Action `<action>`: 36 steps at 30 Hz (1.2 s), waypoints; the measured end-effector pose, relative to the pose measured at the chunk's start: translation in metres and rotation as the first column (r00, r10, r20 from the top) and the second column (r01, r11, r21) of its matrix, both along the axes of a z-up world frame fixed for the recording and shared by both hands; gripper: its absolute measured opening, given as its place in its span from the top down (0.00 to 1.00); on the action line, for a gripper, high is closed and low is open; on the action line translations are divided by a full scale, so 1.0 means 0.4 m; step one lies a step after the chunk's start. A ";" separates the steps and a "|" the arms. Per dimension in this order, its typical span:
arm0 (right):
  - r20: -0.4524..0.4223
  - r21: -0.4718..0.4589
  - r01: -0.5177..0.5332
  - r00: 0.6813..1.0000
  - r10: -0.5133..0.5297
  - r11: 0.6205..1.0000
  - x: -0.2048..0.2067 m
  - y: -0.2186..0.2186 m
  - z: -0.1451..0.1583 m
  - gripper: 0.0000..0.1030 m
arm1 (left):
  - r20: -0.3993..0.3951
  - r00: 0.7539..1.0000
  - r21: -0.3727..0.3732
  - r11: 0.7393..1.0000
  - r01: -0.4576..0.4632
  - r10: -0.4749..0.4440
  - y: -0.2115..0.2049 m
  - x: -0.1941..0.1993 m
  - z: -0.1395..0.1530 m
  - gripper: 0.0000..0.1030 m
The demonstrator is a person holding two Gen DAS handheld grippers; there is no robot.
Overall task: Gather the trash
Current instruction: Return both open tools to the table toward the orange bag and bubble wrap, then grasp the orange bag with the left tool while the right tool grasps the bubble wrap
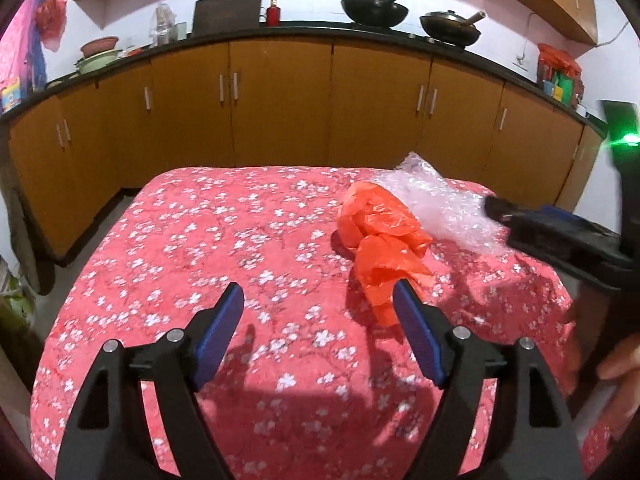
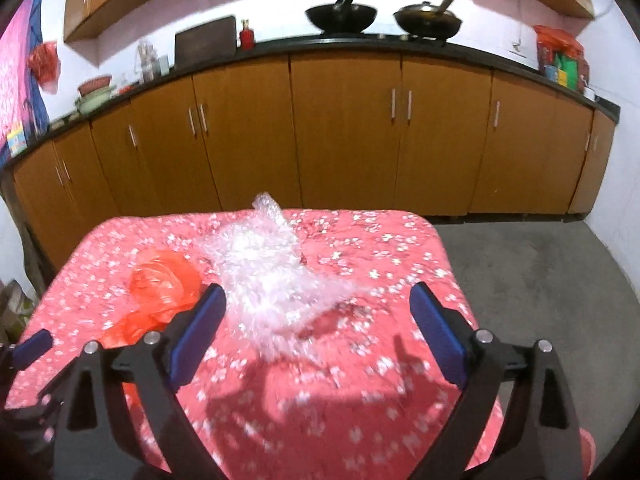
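Note:
A crumpled orange plastic bag (image 1: 380,240) lies on the table with the red flowered cloth (image 1: 200,240). A sheet of clear bubble wrap (image 1: 436,200) lies just right of it. My left gripper (image 1: 318,300) is open and empty above the cloth, with its right finger close to the bag's near end. My right gripper (image 2: 318,300) is open and empty, with the bubble wrap (image 2: 272,276) just ahead between its fingers and the orange bag (image 2: 160,284) to the left of them. The right gripper also shows at the right of the left wrist view (image 1: 496,210).
Wooden cabinets (image 1: 280,100) under a dark counter run behind the table. Pans (image 1: 376,10), bowls and bottles stand on the counter. Grey floor (image 2: 540,264) lies right of the table. A hand (image 1: 620,360) shows at the right edge.

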State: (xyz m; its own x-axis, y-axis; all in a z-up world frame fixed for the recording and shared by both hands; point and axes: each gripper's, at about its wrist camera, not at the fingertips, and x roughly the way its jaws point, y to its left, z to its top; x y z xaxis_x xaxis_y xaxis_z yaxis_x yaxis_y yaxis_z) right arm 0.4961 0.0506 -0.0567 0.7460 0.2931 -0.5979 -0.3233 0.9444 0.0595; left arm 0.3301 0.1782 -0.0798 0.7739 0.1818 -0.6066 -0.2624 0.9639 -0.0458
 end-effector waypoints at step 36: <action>-0.023 0.003 0.002 1.000 -0.002 1.000 -0.089 -0.085 -0.038 0.83 | -0.109 0.994 -0.076 0.997 0.021 -0.029 -0.012 0.112 -0.043 0.88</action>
